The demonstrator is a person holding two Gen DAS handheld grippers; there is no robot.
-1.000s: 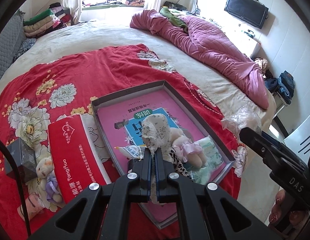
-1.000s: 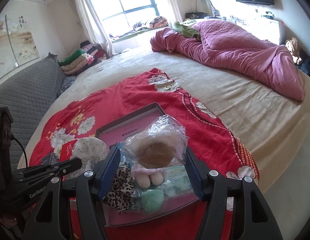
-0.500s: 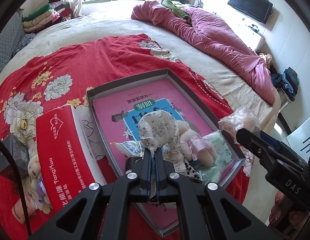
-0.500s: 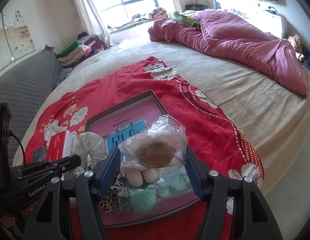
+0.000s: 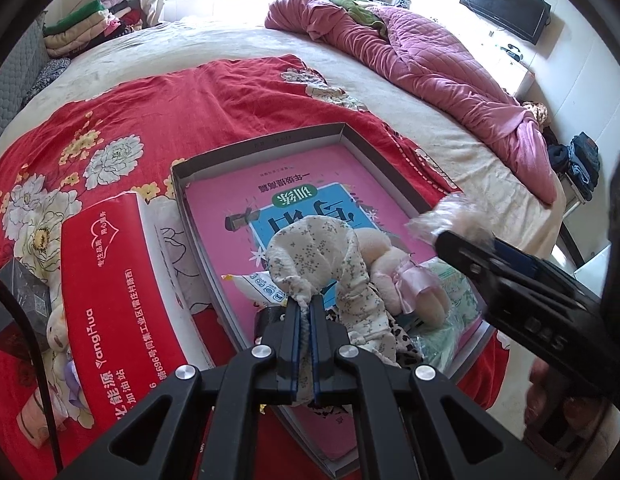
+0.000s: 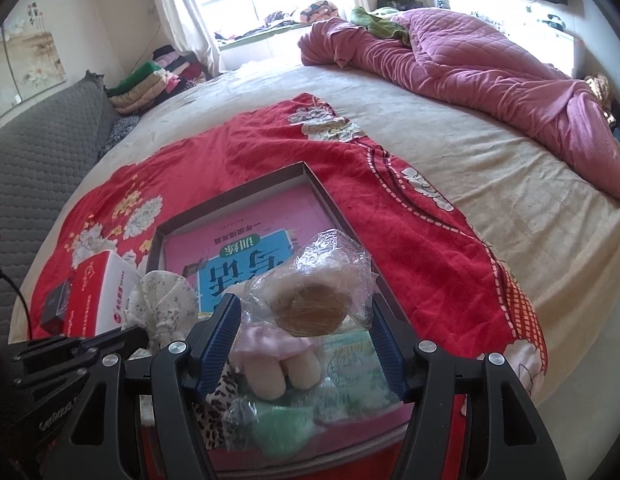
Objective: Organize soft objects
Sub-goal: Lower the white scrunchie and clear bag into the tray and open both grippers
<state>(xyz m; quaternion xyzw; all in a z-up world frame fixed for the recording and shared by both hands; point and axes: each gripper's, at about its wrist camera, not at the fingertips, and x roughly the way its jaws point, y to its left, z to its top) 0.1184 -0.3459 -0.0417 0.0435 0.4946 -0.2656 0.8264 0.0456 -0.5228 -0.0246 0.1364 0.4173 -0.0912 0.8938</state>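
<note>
A shallow dark box with a pink book inside lies on the red floral blanket. My left gripper is shut on a white floral cloth item held over the box. A cream plush with a pink skirt lies in the box. My right gripper is closed on a clear plastic bag holding a brown round item, above the box. A green soft piece and a leopard-print cloth lie below it.
A red tissue pack lies left of the box, with a small plush and a dark box beside it. A pink quilt is heaped at the far right of the bed. Folded clothes are stacked by the window.
Both grippers moved forward over the box with their items still held. The bagged item now hangs over the box's right side.
</note>
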